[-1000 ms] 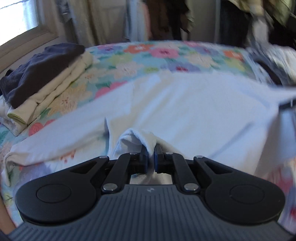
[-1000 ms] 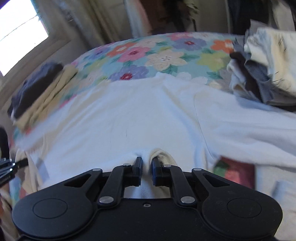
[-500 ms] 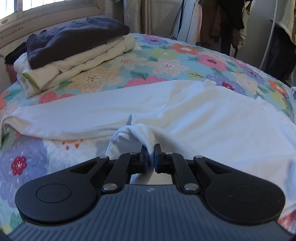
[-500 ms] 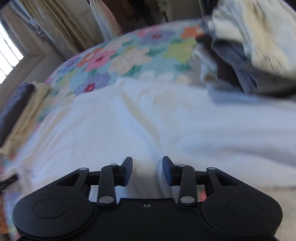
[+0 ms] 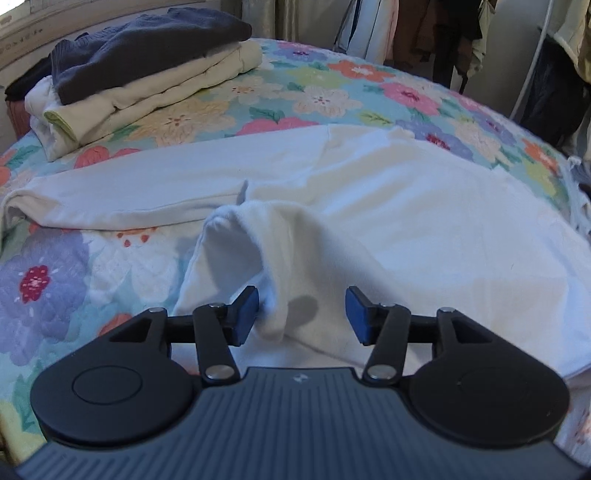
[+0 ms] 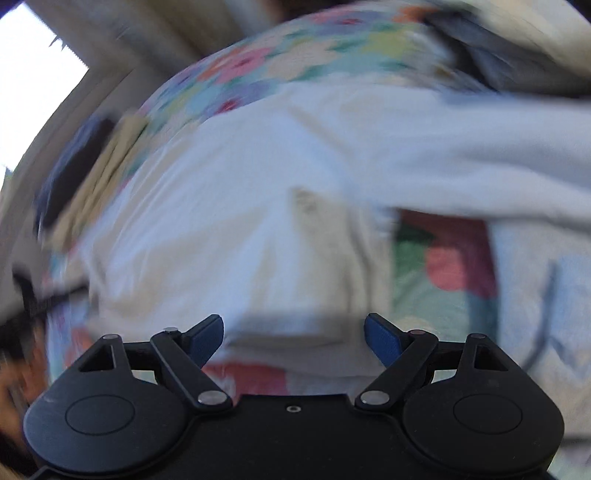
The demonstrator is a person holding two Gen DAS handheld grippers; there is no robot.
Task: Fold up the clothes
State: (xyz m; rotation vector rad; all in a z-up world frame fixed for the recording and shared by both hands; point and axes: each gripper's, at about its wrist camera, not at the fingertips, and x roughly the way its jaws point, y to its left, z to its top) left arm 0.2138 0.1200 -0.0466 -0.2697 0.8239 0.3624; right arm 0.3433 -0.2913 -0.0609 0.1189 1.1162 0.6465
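Note:
A white long-sleeved shirt (image 5: 388, 206) lies spread on a floral bedspread (image 5: 317, 96), one sleeve (image 5: 122, 192) stretched to the left. A bunched fold of its hem (image 5: 273, 266) stands up between the fingers of my left gripper (image 5: 302, 314), which is open; the fold touches the left pad. In the blurred right wrist view the same shirt (image 6: 229, 221) lies below my right gripper (image 6: 293, 338), which is open and empty over the hem.
A stack of folded clothes (image 5: 147, 74), dark grey on cream, sits at the far left of the bed. Unfolded clothes (image 6: 517, 48) are piled at the far right. Hanging garments (image 5: 406, 29) stand behind the bed.
Both grippers were shut on the shirt's hem a second ago. The right one opened first, then the left; the hem fold has dropped. The right camera is moving quickly.

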